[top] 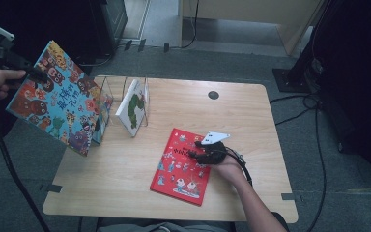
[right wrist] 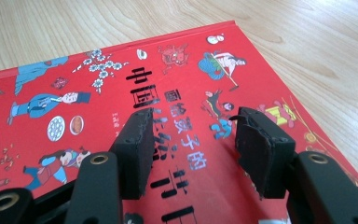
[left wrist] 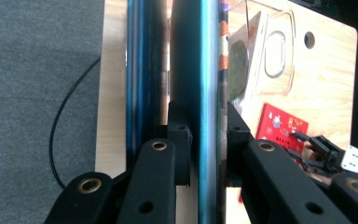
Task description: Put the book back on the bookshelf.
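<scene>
My left gripper (top: 39,75) is raised at the table's left side and shut on the top edge of a large blue picture book (top: 60,101) covered in cartoon monsters. In the left gripper view the jaws pinch that blue book (left wrist: 200,70) edge-on, with the left gripper (left wrist: 207,135) tight against it. A red picture book (top: 176,169) lies flat on the table at centre right. My right gripper (top: 196,150) hovers just over its upper right part, open. In the right gripper view the right gripper (right wrist: 191,140) holds nothing, and the red book (right wrist: 74,93) cover lies below.
A clear book rack (top: 145,92) stands at the table's back left with a white book (top: 133,107) leaning in it. A second blue edge (left wrist: 135,70) runs beside the held book. The wooden table (top: 125,183) has a round hole (top: 213,94). Cables cross the grey floor.
</scene>
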Available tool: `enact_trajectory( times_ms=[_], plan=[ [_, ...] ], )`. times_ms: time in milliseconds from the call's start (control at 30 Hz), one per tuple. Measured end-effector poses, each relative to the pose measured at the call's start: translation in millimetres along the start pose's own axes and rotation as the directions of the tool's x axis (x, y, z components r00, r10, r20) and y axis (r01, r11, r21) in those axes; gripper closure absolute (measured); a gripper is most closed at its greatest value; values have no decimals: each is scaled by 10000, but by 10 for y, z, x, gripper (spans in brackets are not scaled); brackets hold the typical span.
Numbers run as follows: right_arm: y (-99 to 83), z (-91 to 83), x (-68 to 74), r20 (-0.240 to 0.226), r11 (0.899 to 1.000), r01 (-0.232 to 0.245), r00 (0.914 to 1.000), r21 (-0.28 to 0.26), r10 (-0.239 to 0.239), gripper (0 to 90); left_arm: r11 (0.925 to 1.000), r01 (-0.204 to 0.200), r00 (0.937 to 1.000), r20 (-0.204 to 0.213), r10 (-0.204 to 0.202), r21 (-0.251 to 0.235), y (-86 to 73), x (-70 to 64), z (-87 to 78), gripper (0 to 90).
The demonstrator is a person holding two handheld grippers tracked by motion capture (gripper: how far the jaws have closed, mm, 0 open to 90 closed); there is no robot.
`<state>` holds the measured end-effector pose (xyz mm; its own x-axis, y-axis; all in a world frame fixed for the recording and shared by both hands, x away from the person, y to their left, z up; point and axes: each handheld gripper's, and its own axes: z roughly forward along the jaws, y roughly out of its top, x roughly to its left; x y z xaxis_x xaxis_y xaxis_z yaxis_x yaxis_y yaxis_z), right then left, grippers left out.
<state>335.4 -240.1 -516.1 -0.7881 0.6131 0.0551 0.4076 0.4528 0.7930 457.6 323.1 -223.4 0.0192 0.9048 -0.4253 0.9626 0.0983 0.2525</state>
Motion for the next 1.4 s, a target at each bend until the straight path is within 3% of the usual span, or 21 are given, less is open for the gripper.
enact_trajectory(
  times_ms=[233, 433, 667, 733, 800, 933, 1133, 1267, 1333, 1400],
  plan=[
    [-51, -52, 26, 118, 10000, 49, 9999, -62, -48, 469, 9999, -143, 9999, -45, 143, -6, 129, -76, 161, 792],
    [-75, -98, 42, 231, 10000, 81, 9997, 43, -82, 470, 9990, -430, 9983, -386, 435, 136, 203, -148, 272, 787],
    [-97, -118, 44, 280, 10000, 15, 9996, -20, -14, 470, 9988, -330, 9983, -469, 346, 358, 220, -157, 397, 782],
    [-98, -119, 42, 256, 10000, -55, 9997, -27, 55, 470, 9995, -265, 9986, -453, 271, 144, 217, -151, 359, 779],
    [-99, -120, 37, 206, 9999, -110, 9997, -40, 110, 470, 9994, -120, 9999, -23, 119, -339, 221, -143, 245, 749],
    [-99, -126, 38, 214, 10000, -60, 9998, 3, 60, 474, 9973, -617, 9975, -372, 602, -404, 203, -218, 59, 676],
    [-107, -139, 23, 157, 9999, -152, 9998, -18, 153, 474, 9915, -1180, 9928, 128, 1189, -552, 105, -310, -32, 626],
    [-119, -160, 9, 130, 9994, -344, 9993, -29, 345, 474, 9896, -1393, 9894, 375, 1406, -361, 19, -346, 48, 606],
    [-122, -166, -5, 132, 9992, -402, 9991, -43, 402, 474, 9839, -1757, 9827, 536, 1774, -341, -40, -342, 98, 629],
    [-122, -178, -7, 214, 9988, -483, 9986, 22, 482, 473, 9857, -1650, 9829, 766, 1672, -346, -96, -326, 133, 642]
  ],
)
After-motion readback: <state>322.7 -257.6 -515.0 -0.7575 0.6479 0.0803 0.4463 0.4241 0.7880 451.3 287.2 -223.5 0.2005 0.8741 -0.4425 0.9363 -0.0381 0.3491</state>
